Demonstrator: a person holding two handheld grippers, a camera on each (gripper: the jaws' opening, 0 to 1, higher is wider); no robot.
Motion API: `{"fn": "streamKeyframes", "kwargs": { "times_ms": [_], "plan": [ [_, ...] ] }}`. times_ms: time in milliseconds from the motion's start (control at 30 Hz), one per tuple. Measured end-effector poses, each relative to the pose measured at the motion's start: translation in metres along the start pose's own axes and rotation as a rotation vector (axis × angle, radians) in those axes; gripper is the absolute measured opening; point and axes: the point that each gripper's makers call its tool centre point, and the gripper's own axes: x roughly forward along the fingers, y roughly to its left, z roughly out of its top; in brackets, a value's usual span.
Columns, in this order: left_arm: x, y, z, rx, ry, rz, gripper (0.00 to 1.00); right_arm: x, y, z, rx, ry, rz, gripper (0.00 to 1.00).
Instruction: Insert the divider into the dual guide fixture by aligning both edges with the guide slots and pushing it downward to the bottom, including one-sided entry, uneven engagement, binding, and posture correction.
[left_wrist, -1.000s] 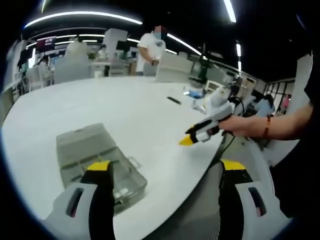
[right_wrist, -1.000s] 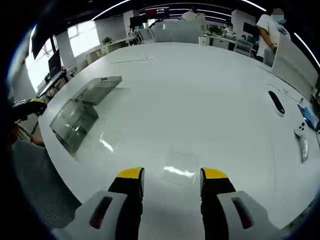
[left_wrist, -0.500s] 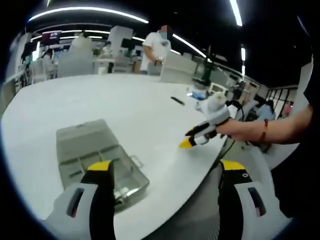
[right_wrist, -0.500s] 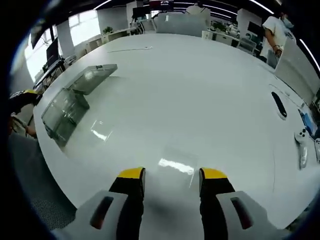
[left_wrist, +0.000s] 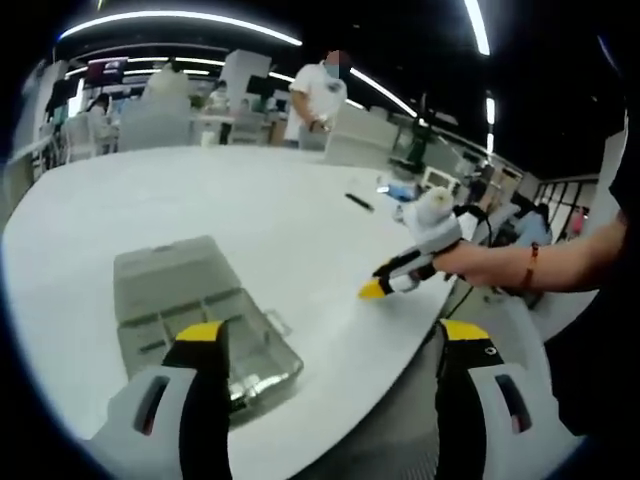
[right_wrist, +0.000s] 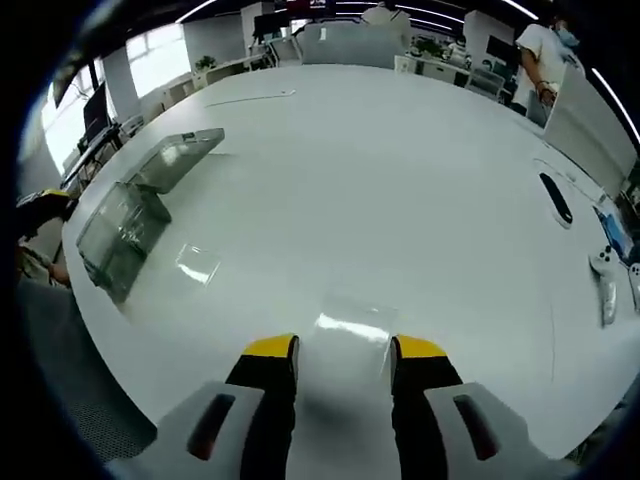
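Left claw: left gripper (left_wrist: 325, 350), jaws spread wide with nothing between them; hovers at the near edge of the table (left_wrist: 200, 200).
Right claw: right gripper (right_wrist: 335, 352), yellow-tipped jaws apart and unclenched, one on each side of the divider's near edge. Contact with the sheet cannot be told. In the left gripper view it enters from the right (left_wrist: 385, 285), held in a person's hand (left_wrist: 480, 262).
Divider: clear flat divider (right_wrist: 345, 330), lying on the table (right_wrist: 400, 180) just ahead of and between the right claw's tips; a bright reflection crosses it.
Fixture: clear plastic box (left_wrist: 195, 315) with its lid folded open, just ahead of the left claw's left jaw, which partly covers its near corner. In the right gripper view the same box (right_wrist: 125, 215) sits well to the left of the claw, near the table edge, apart from the divider.
Further ahead, right claw: black remote (right_wrist: 553, 197) well beyond and to the right; white controller (right_wrist: 603, 262) near the right table edge.
Far background: a standing person in a white top (left_wrist: 318, 95) beyond the table's far side.
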Motion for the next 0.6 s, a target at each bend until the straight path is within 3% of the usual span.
{"fn": "streamKeyframes", "kwargs": {
  "times_ms": [267,600],
  "plan": [
    [0.001,-0.002,0.003,0.007,-0.002,-0.016,0.83,-0.003,0.002,-0.004,0.002,0.02,-0.004,0.28],
    [0.004,-0.005,0.005,0.019,0.001,-0.031,0.83,-0.011,0.006,-0.007,0.037,-0.009,0.014,0.27]
  ]
}}
